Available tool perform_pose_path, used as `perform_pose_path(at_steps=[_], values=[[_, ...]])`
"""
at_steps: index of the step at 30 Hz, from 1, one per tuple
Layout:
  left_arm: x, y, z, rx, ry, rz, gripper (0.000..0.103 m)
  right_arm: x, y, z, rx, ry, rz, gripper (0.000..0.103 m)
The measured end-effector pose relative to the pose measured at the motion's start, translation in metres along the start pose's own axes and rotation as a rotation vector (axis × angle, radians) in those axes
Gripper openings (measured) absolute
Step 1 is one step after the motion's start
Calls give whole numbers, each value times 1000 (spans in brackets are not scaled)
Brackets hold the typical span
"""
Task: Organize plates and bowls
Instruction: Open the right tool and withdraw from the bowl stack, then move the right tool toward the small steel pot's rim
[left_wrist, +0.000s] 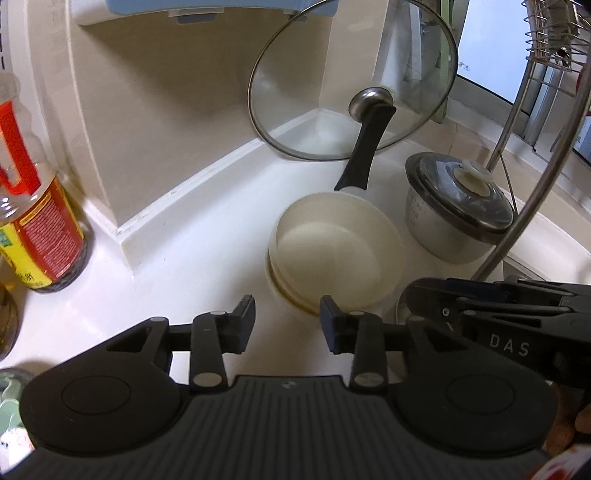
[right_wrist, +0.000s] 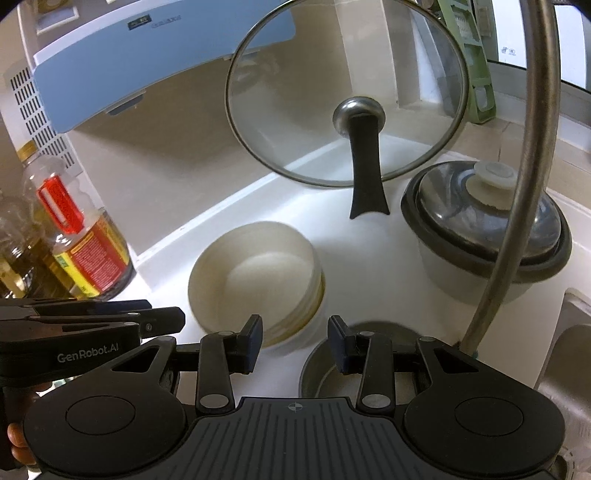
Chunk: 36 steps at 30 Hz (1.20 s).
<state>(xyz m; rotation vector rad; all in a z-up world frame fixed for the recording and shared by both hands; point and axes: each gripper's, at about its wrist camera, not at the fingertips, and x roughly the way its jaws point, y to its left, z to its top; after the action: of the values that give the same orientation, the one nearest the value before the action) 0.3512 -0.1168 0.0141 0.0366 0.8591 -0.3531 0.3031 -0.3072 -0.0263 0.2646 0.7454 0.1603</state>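
A stack of cream bowls (left_wrist: 332, 251) (right_wrist: 255, 277) stands on the white counter (left_wrist: 192, 266), nested upright. My left gripper (left_wrist: 288, 321) hovers just in front of the stack's near rim, jaws open with only bare counter between them. My right gripper (right_wrist: 295, 339) is also open and holds nothing; its left finger is in front of the stack's near right edge and its right finger is over a grey metal bowl (right_wrist: 325, 373). Each gripper shows in the other's view: the right gripper (left_wrist: 498, 306) at the right edge, the left gripper (right_wrist: 92, 325) at the left edge.
A glass lid (left_wrist: 351, 81) (right_wrist: 347, 99) with a black handle leans on the back wall. A lidded white pot (left_wrist: 454, 218) (right_wrist: 487, 236) stands at the right beside a curved metal rod (right_wrist: 532, 177). Oil bottles (left_wrist: 33, 218) (right_wrist: 85, 240) stand at the left.
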Motion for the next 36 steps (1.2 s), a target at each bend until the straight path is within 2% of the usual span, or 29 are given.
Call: perform_pose_path(at_steps=[8,18,36], values=[[-15,0,-22,-11,25,9,37,-13,4,-19,-3,37,7,42],[-35,-6,-47,-19,38,15,39,-33,7,-45,-5,65,11,56],[-48,-25,-82,-12,87,12,39,-54,1,-81,4,127,-10,60]])
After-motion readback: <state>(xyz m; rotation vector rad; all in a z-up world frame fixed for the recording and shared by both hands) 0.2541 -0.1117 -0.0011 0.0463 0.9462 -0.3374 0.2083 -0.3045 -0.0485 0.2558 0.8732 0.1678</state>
